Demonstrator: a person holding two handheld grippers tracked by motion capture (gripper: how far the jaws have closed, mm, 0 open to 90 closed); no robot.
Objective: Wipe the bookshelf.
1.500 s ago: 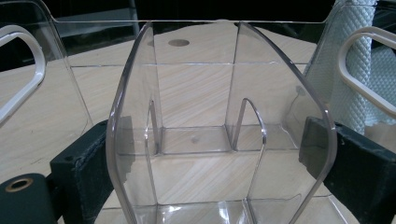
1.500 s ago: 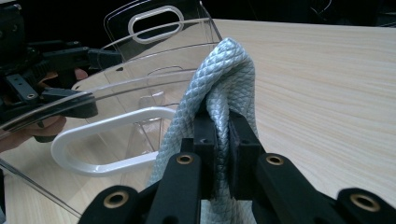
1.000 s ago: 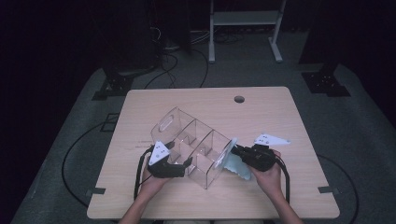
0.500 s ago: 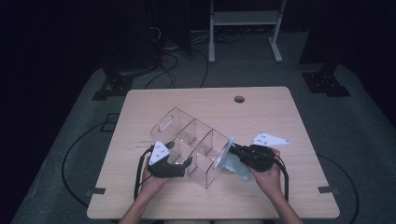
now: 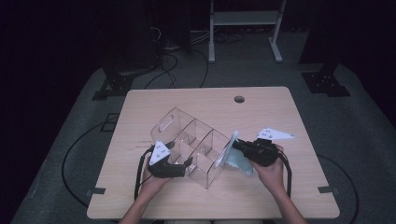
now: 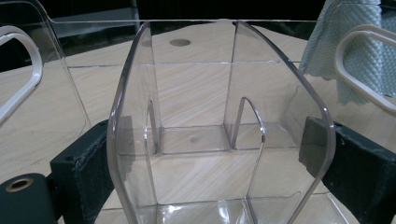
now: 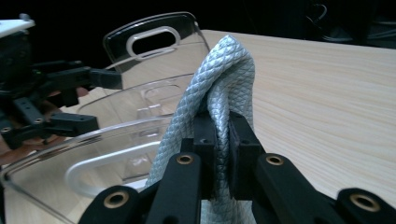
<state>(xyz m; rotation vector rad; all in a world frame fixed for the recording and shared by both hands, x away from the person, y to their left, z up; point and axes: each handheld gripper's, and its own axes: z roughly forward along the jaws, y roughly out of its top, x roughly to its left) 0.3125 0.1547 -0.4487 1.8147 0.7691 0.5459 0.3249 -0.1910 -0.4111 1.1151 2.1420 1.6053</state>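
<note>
Where the clear plastic organiser with inner dividers and a slotted handle at each end (image 5: 194, 147) lies tilted across the near middle of the pale wooden table (image 5: 261, 105), a pale blue-green waffle-weave cloth (image 5: 235, 156) is pressed against its right end. The right gripper view shows what the high view cannot: the cloth (image 7: 219, 84) is folded over the two black jaws, which are pressed together on it, a fold pinched between the pads, with the organiser's handled end wall (image 7: 154, 39) just beyond. The left gripper view looks straight through the organiser (image 6: 219, 126): its jaws stand on either side of a curved clear divider panel, each pad against an outer face, clamping it; the cloth (image 6: 359, 51) hangs behind the far handle slot. In the high view the left gripper (image 5: 187, 164) sits at the organiser's near left side, hand wrapped around its body, forearm coming in from the table's near edge. The right gripper (image 5: 237, 145) points left towards the organiser's end, its hand behind it, wrist angled inward.
</note>
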